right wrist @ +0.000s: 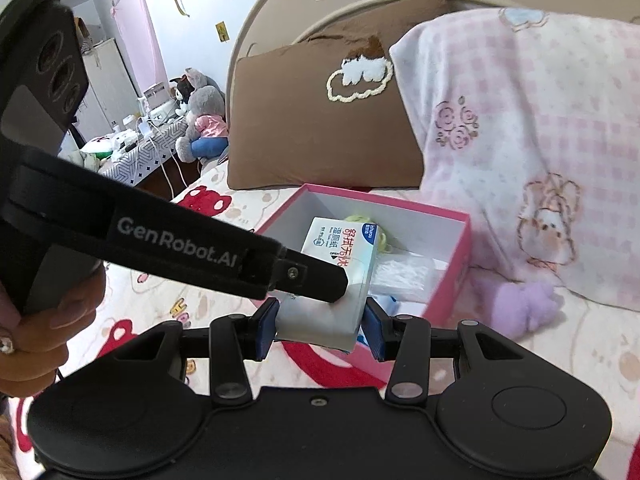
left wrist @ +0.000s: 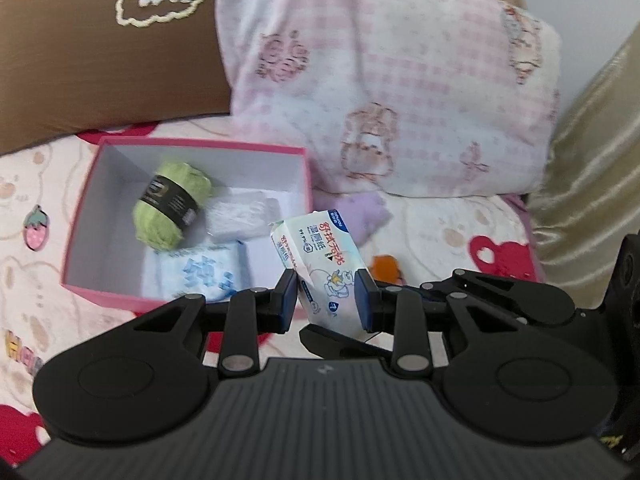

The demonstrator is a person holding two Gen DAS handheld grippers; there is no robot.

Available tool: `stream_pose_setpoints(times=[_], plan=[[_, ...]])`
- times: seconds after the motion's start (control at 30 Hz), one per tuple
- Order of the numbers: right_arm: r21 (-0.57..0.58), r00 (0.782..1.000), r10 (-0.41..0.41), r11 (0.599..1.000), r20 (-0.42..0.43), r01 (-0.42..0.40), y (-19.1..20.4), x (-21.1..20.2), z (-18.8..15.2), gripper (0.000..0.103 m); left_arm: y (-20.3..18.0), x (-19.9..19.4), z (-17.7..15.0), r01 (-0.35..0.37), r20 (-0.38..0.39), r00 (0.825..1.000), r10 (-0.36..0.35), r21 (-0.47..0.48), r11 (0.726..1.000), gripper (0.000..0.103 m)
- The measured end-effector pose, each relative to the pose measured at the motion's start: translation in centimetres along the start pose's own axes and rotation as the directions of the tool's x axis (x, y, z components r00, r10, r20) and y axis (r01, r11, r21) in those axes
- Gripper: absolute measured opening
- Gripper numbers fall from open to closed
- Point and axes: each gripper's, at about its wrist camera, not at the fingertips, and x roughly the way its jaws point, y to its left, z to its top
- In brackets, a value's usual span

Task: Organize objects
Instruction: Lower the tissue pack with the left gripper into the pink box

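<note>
With both sets of pads pressed on the wet-wipe pack (left wrist: 320, 268), I hold it lifted just beside the pink box's (left wrist: 192, 145) near right corner.

My left gripper (left wrist: 326, 300) clamps the pack's narrow sides near its lower end; my right gripper (right wrist: 322, 330) clamps the wider faces from below, and in the right wrist view the left gripper's finger (right wrist: 316, 276) lies across the pack. Inside the box I see a green yarn ball (left wrist: 172, 204), a clear packet (left wrist: 240, 216) and a blue-printed tissue pack (left wrist: 200, 276). Outside it, on the printed bedsheet (left wrist: 440, 236), lie a lilac cloth (left wrist: 368, 216) and a small orange item (left wrist: 386, 268); behind stand a brown pillow (left wrist: 100, 72) and a folded pink blanket (left wrist: 400, 92).
</note>
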Motion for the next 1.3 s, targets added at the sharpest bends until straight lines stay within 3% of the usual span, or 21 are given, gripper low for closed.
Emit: stream_pose_setpoints(times=[0.13,0.27,0.47,0.73,0.9,1.2,1.3], plan=[[0.027,1.000,0.008,1.000,-0.012,-0.008,-0.3,2.2,1.6,0.050,1.5,1.0,1.2,-0.029,0.024,0.999,0.030,-0.015,0.999,0.029],[0.055,0.997,0.033,0.998,-0.064,-0.029,-1.4,4.9,2.3,0.050,4.5,3.2,1.8,-0.003,0.003,1.000,0.004,-0.112,0.994,0.029],[-0.039,0.981,0.075,0.996,-0.180,-0.084,-1.5,9.2,3.0,0.049,8.7,6.1,0.9,0.010,-0.050,0.998,-0.023,-0.241,0.971,0.029],[-0.107,0.927,0.159,0.973,-0.341,-0.206,-1.8,14.6,3.5,0.049,12.8,9.2,0.0,-0.032,-0.128,0.992,-0.016,-0.365,0.930,0.029],[-0.123,0.873,0.209,0.949,-0.440,-0.289,-2.6,18.1,3.9,0.048,15.3,11.5,0.0,-0.056,-0.176,0.984,-0.025,-0.443,0.895,0.029],[-0.123,0.822,0.240,0.929,-0.517,-0.348,-3.8,21.1,3.3,0.048,16.3,14.7,0.3,-0.115,-0.244,0.970,-0.003,-0.468,0.876,0.029],[-0.164,0.832,0.212,0.927,-0.512,-0.338,-3.5,21.5,2.9,0.048,16.8,15.3,0.0,-0.117,-0.252,0.968,-0.011,-0.487,0.865,0.028]])
